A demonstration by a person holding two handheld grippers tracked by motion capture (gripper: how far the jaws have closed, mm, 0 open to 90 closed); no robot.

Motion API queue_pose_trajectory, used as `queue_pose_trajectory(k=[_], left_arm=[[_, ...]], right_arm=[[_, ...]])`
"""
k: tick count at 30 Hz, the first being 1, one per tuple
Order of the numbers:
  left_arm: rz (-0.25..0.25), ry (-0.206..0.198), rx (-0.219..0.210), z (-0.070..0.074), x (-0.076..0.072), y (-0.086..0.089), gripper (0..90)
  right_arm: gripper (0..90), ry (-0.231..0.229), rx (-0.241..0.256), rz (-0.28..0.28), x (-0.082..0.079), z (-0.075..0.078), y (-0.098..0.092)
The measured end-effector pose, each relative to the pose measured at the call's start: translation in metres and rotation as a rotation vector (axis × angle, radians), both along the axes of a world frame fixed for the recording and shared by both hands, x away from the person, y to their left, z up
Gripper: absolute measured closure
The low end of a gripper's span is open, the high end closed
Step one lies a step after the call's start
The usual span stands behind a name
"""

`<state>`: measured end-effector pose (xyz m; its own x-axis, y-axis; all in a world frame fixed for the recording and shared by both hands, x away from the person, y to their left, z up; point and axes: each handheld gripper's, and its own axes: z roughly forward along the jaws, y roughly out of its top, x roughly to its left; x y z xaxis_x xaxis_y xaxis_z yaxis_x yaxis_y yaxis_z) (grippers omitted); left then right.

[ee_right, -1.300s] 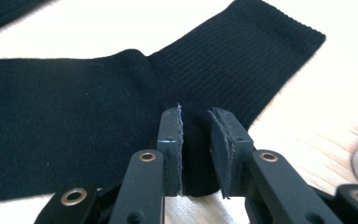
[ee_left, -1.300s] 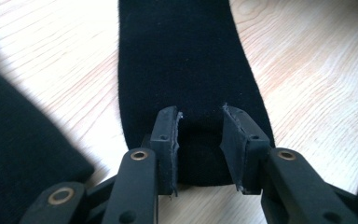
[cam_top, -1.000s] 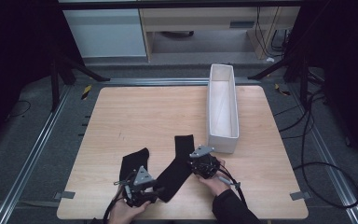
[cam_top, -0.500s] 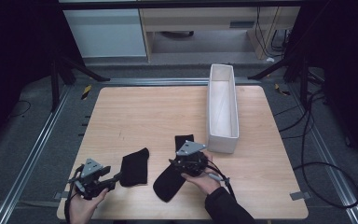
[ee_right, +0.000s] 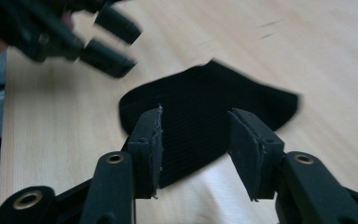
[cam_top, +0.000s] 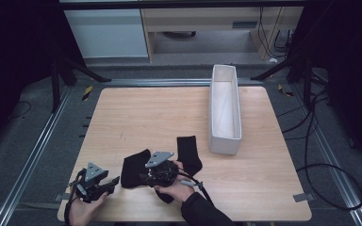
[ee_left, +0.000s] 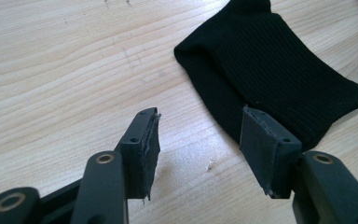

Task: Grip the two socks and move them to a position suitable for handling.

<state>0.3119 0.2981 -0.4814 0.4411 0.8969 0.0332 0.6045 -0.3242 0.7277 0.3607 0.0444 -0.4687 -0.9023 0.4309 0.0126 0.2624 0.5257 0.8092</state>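
Black ribbed fabric sock (cam_top: 134,168) lies flat at the table's near edge, between both grippers. Left gripper (ee_left: 198,140) and right gripper (ee_right: 195,142) stand apart, empty; the sock's edge should be pinched squarely.

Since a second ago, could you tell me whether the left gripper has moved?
Yes. The left gripper has shifted left, away from the white bin, toward the table's near-left corner.
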Motion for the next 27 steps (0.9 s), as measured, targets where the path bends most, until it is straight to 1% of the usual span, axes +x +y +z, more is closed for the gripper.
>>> queue_pose_trajectory(k=[1,2,3,4,6,8,11,12,13,14,15,16,17,18,19,20,23,25,27], left_arm=[[0.0,-0.001,0.0,0.0,0.0,0.0,46.1],[0.0,-0.001,0.0,0.0,0.0,0.0,46.1],[0.001,-0.001,-0.001,0.0,0.0,0.0,46.1],[0.001,-0.001,-0.002,-0.001,0.001,0.0,46.4],[-0.002,0.002,0.003,-0.001,0.001,-0.001,46.6],[-0.007,0.002,0.007,-0.001,0.001,-0.002,46.9],[-0.013,0.006,0.001,-0.002,0.002,-0.003,47.3],[-0.013,0.006,0.001,-0.002,0.002,-0.003,47.3],[-0.015,0.008,-0.004,-0.002,0.002,-0.003,47.5],[-0.016,0.008,-0.006,-0.002,0.002,-0.003,47.6],[-0.017,0.009,-0.006,-0.002,0.002,-0.004,47.7],[-0.02,0.008,-0.008,-0.002,0.001,-0.004,47.8],[-0.02,0.008,-0.008,-0.002,0.001,-0.004,47.8],[-0.025,0.007,-0.008,-0.001,0.001,-0.004,47.8],[-0.026,0.006,-0.013,-0.001,0.0,-0.005,47.9],[-0.027,0.006,-0.016,-0.001,0.0,-0.005,47.9],[-0.033,0.008,-0.022,-0.001,0.0,-0.006,47.8],[-0.046,0.008,-0.023,0.0,-0.001,-0.01,47.7],[-0.059,0.009,-0.021,0.0,-0.001,-0.014,47.0]], right_arm=[[56.4,0.007,-0.013,0.009,-0.002,-0.004,0.004],[56.4,0.007,-0.013,0.009,-0.002,-0.004,0.004],[56.9,0.01,-0.022,0.021,-0.003,-0.007,0.007],[57.5,0.023,-0.036,0.041,-0.006,-0.015,0.013],[57.8,0.029,-0.059,0.049,-0.007,-0.021,0.016],[59.5,0.025,-0.086,0.053,-0.008,-0.027,0.018],[67.2,0.022,-0.105,0.058,-0.007,-0.031,0.018],[67.2,0.022,-0.105,0.058,-0.007,-0.031,0.018],[75.1,0.046,-0.11,0.062,-0.006,-0.032,0.019],[78.7,0.05,-0.111,0.064,-0.006,-0.031,0.018],[82.3,0.06,-0.107,0.066,-0.006,-0.031,0.018],[85.3,0.082,-0.1,0.062,-0.006,-0.029,0.018],[85.3,0.082,-0.1,0.062,-0.006,-0.029,0.018],[86.2,0.094,-0.092,0.059,-0.006,-0.028,0.017],[86.8,0.114,-0.06,0.05,-0.005,-0.024,0.014],[86.9,0.115,-0.049,0.045,-0.005,-0.022,0.013],[87.0,0.121,0.009,0.031,-0.003,-0.013,0.007],[87.0,0.124,0.04,0.017,-0.002,-0.007,0.004],[87.0,0.112,0.061,0.01,-0.001,-0.001,0.002]])
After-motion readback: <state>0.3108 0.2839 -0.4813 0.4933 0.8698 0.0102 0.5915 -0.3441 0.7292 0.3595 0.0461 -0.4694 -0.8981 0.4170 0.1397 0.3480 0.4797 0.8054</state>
